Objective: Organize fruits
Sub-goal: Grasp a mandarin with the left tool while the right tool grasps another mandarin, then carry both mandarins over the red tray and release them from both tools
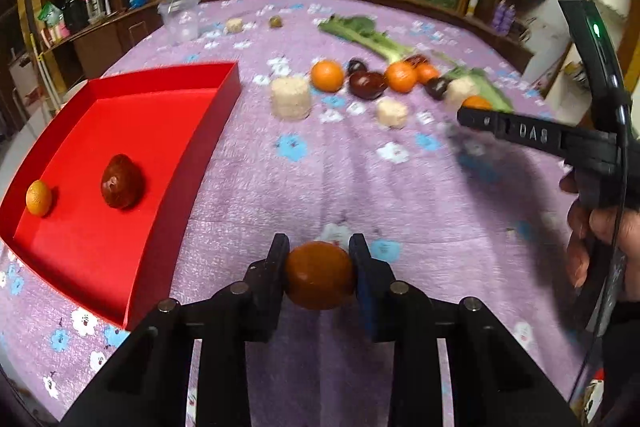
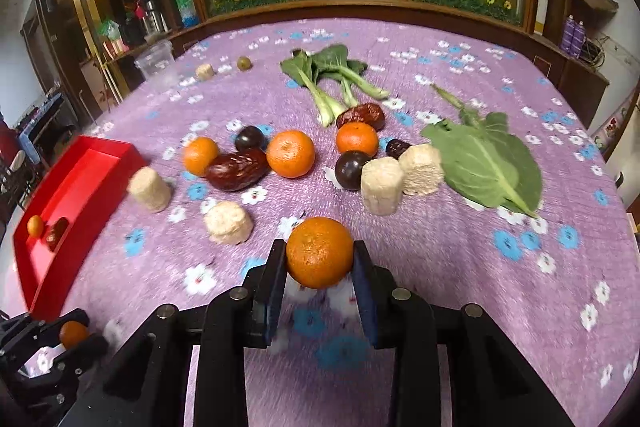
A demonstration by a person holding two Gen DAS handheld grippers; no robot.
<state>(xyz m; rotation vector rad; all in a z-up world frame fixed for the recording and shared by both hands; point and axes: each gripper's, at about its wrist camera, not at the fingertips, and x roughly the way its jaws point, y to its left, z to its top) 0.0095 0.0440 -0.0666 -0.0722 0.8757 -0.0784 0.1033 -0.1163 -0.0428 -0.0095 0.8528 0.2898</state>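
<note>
My left gripper (image 1: 319, 259) is shut on a small orange fruit (image 1: 320, 275), held above the purple cloth just right of the red tray (image 1: 160, 163). The tray holds a small orange (image 1: 39, 197) and a dark red date (image 1: 121, 185). My right gripper (image 2: 320, 263) is shut on an orange (image 2: 319, 251) above the cloth. Behind it lie oranges (image 2: 291, 153), dates (image 2: 236, 171) and dark plums (image 2: 351, 169). The left gripper also shows in the right wrist view (image 2: 74, 335), and the right gripper shows in the left wrist view (image 1: 466, 117).
Several pale corn-like cylinders (image 2: 228, 222) stand among the fruit. Leafy greens (image 2: 490, 159) and bok choy (image 2: 332, 83) lie behind and to the right. A clear plastic cup (image 1: 180, 19) stands at the far left. The table (image 2: 480, 287) has a flowered purple cloth.
</note>
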